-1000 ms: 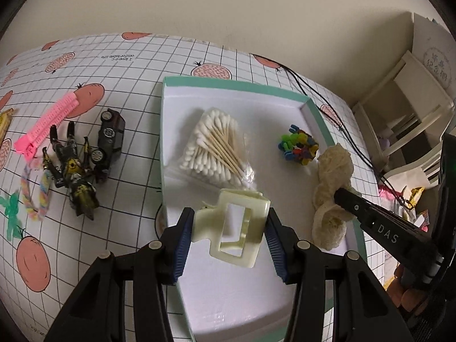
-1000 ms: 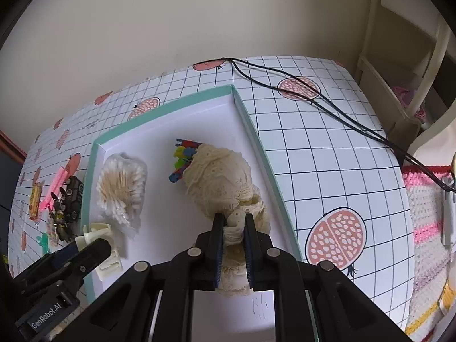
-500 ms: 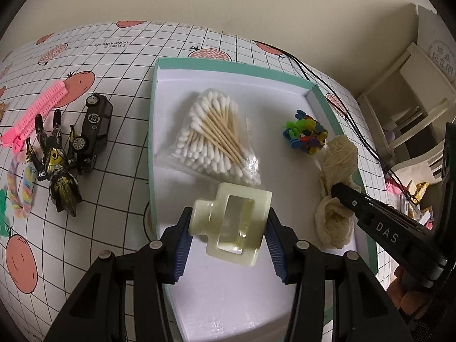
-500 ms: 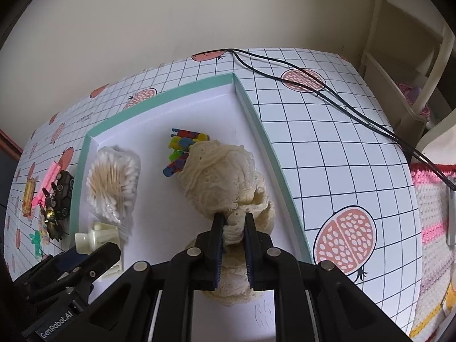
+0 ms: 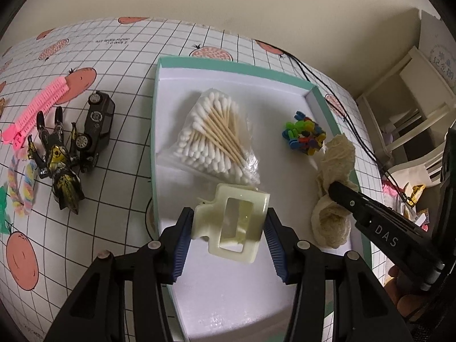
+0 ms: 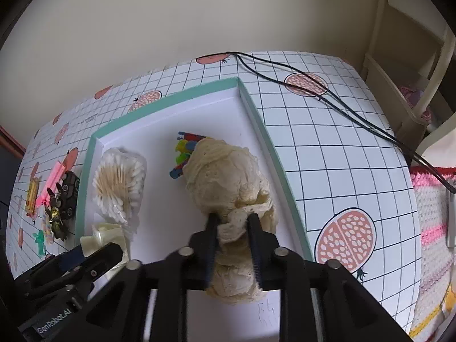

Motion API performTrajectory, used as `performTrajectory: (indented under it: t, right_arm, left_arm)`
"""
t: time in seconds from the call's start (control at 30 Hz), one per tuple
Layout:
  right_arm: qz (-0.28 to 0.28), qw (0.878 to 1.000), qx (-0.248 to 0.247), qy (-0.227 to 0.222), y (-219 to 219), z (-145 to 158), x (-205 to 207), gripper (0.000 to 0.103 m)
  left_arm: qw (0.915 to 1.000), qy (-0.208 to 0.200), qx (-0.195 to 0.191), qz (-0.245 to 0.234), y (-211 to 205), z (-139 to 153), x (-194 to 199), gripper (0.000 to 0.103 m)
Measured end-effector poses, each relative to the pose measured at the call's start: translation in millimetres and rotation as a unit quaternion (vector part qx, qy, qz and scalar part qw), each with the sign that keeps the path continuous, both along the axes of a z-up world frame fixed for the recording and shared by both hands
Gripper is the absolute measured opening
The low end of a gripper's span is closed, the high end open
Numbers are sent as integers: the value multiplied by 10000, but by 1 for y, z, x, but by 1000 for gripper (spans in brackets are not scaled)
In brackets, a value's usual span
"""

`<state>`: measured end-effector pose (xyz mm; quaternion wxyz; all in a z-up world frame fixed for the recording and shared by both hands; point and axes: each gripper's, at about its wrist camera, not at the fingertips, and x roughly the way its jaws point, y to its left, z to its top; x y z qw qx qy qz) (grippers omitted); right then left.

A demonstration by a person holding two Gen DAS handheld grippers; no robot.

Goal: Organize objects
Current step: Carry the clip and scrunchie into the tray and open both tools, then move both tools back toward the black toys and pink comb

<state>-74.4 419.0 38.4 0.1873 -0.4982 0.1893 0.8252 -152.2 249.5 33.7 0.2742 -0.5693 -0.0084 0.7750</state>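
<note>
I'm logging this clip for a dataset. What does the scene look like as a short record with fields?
surface: table with a grid and fruit print cover
container: teal-rimmed tray, white inside
in tray: bag of cotton swabs; colourful plastic pieces
left tongs: shut on cream hair claw, over the tray
right tongs: jaws slightly apart around cream lace cloth, inside the tray
outside tray: black toy car, dark robot figure, pink comb, pastel loop
</note>
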Motion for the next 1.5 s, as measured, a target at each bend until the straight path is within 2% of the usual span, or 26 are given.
performTrajectory:
  t: [0.07,0.27,0.4,0.43,0.77,0.9,1.0,1.03,1.07,1.17,1.23,1.5]
  right_arm:
    - [-3,10000,-3,32,0,3,0,32]
    - [3,9999,-19,144,-2,14,1,32]
    - [11,9998,-14,184,-4,20,1,46]
    - [9,9998,-15,195,-4,20,1,46]
    - [45,9996,2,292,-7,27,-1,46]
    - [122,9993,77,339,-10,29,-2,61]
    - [192,9991,107,360,-13,29,-4,67]
    - [218,9990,121,375,-14,29,-4,72]
    - [236,9989,133,386,-15,29,-5,74]
    - [258,9987,155,411,-17,29,-6,82]
    - [255,9987,166,417,-16,29,-6,92]
    - [244,9984,206,463,-15,28,-6,103]
  left_arm:
    - [10000,10,64,6,-1,5,0,55]
    - [9995,202,259,35,-6,28,0,56]
    - [9989,241,381,81,-9,39,-2,57]
    - [9988,264,397,102,-10,41,-3,57]
    - [9975,519,178,453,-26,44,-12,66]
    - [9962,524,99,687,-36,39,-17,75]
    - [9952,535,74,820,-43,36,-20,80]
    - [9948,556,62,849,-44,36,-21,88]
    - [9944,584,54,879,-46,35,-21,92]
    - [9935,643,48,939,-48,34,-23,98]
    - [9927,651,76,1012,-50,34,-23,102]
    - [9904,698,34,1193,-59,34,-27,103]
